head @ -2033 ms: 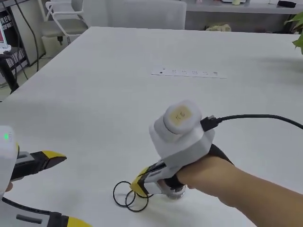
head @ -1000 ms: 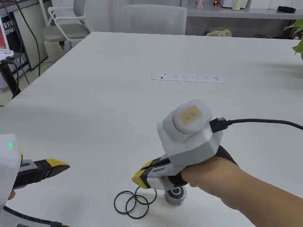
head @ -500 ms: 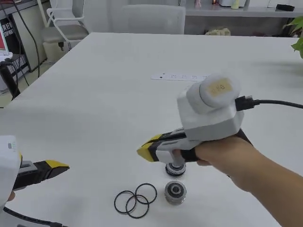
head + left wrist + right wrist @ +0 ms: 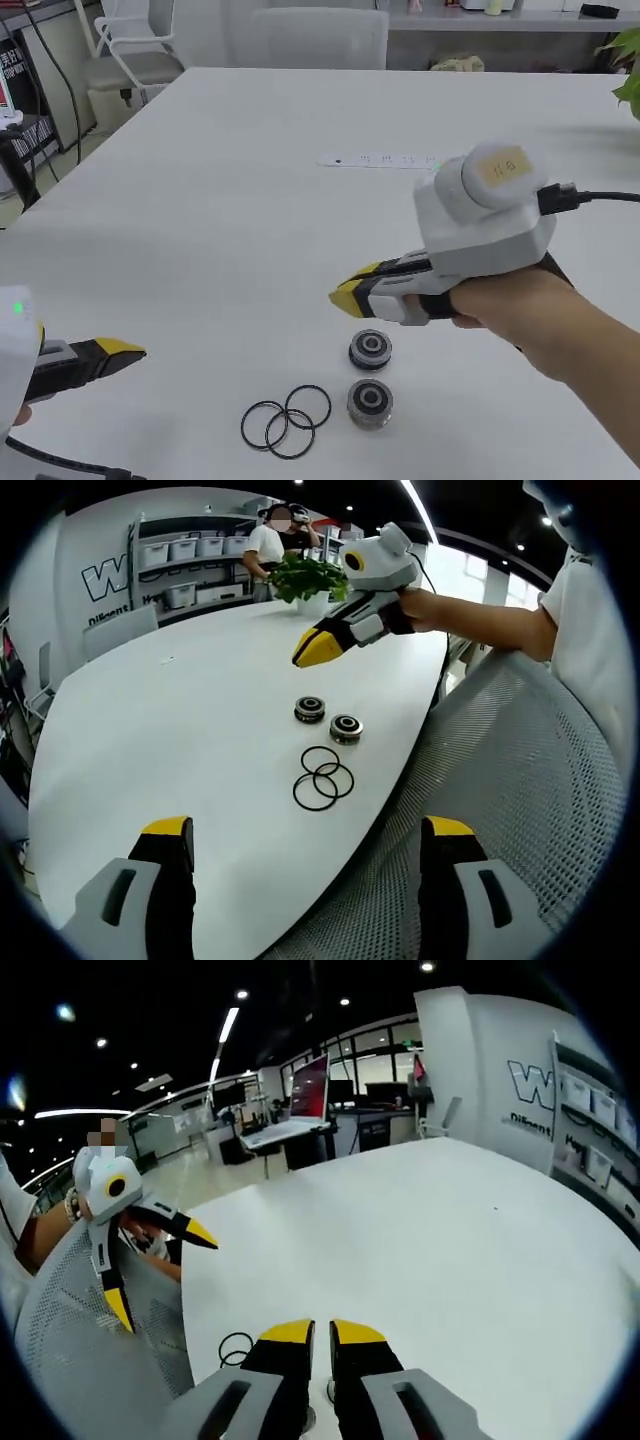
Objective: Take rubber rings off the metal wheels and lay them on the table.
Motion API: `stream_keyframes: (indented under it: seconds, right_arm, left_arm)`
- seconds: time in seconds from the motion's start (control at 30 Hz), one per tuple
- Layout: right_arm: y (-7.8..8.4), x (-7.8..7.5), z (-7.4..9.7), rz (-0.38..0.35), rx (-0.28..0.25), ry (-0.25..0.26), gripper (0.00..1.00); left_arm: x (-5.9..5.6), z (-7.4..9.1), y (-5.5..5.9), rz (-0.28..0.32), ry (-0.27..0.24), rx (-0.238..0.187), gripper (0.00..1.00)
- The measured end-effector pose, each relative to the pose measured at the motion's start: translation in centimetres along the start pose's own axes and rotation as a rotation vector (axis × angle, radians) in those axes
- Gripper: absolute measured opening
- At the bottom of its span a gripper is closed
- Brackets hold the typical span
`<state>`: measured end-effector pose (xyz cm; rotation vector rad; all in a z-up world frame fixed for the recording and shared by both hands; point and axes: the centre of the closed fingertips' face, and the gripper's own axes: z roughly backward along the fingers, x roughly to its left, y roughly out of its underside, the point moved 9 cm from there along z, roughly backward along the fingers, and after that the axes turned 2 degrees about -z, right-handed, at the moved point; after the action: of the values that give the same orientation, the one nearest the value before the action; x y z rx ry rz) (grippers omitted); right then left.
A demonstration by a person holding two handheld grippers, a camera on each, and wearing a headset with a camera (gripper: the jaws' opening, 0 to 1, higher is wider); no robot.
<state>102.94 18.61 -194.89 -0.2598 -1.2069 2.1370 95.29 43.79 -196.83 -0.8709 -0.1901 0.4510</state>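
- Three rubber rings [image 4: 285, 420] flat on the white table [image 4: 250, 200], overlapping one another in a small cluster near the front edge; seen as well in the left gripper view [image 4: 322, 778].
- Two metal wheels [image 4: 371, 349] just right of the rings, lying on their sides, one behind the other with a small gap between them; nearer wheel [image 4: 369, 402] close beside the rings, not clearly touching them.
- Too small to tell whether any ring sits on either wheel.
- Right gripper [image 4: 345, 290] held in a hand [image 4: 510, 310] above the table, lifted clear of the wheels, yellow tips pointing left and hanging over the spot just beyond the far wheel.
- Jaws of that gripper pressed nearly together in the right gripper view [image 4: 322, 1332], only a thin slit between them, nothing gripped.
- Black cable [image 4: 600, 197] leading off from its back toward the right.
- Left gripper [image 4: 306, 830] low at the front left, well apart from rings and wheels, jaws spread wide, nothing between them.
- Farther back on the table, a white power strip [image 4: 385, 160]; beyond the far edge, a grey chair [image 4: 310, 35]; green leaves of a plant [image 4: 628, 80] at the right.
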Motion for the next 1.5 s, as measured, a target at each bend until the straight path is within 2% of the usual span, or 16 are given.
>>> stream_keyframes:
  seconds: [0.13, 0.33, 0.57, 0.63, 0.77, 0.9, 1.17, 1.5]
  right_arm:
    - [0.6, -0.5, 0.2, -0.003, 0.007, -0.003, 0.04]
    - [2.2, -0.9, -0.2, 0.085, 0.08, -0.015, 0.07]
    - [3.4, -2.0, -0.2, 0.083, 0.114, -0.018, 0.13]
    - [3.8, -2.3, -0.2, 0.071, 0.125, -0.017, 0.14]
    - [4.6, -2.6, -0.4, 0.046, 0.139, -0.026, 0.2]
    - [5.2, -2.9, -0.5, 0.048, 0.164, -0.016, 0.22]
    - [6.5, -3.2, -0.7, 0.022, 0.198, -0.039, 0.29]
    - [7.2, -3.3, -1.0, 0.021, 0.218, -0.035, 0.29]
  left_arm:
    - [0.0, -0.1, 0.0, -0.004, 0.006, 0.007, 0.92]
    - [0.0, 0.0, 0.1, -0.013, 0.002, 0.018, 0.93]
    - [0.0, 0.1, 0.0, -0.023, -0.001, 0.022, 0.92]
    - [0.0, 0.2, -0.2, -0.042, -0.002, 0.024, 0.93]
    - [0.0, 0.3, -0.8, -0.055, 0.001, 0.012, 0.93]
    - [-0.2, 0.1, -1.1, -0.067, 0.024, 0.006, 0.92]
    - [-0.6, 0.2, -2.3, -0.131, 0.041, 0.022, 0.91]
    - [-0.3, 0.8, -5.2, -0.204, 0.031, -0.043, 0.9]
